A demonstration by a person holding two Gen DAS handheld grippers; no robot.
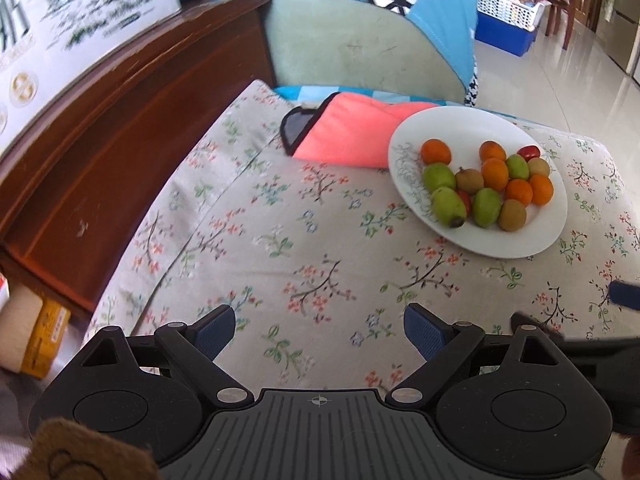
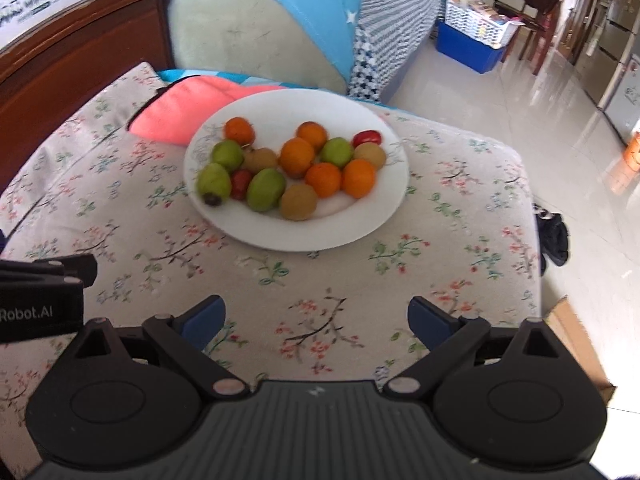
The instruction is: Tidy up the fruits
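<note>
Floral cushion [image 2: 280, 280] under both tongs. White plate [image 2: 360, 224] of fruits [image 2: 296, 158] at 12 o'clock in right view, 1 o'clock in left. Left tongs [image 1: 318, 330] wide open, empty, touching nothing. Right tongs [image 2: 316, 322] wide open, empty.

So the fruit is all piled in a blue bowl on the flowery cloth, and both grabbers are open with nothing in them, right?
Almost. The fruit isn't in a blue bowl; it sits on a white plate, as the right wrist view shows. The rest is right: it's on the flowery cloth, and the left gripper and right gripper are open and empty.
</note>
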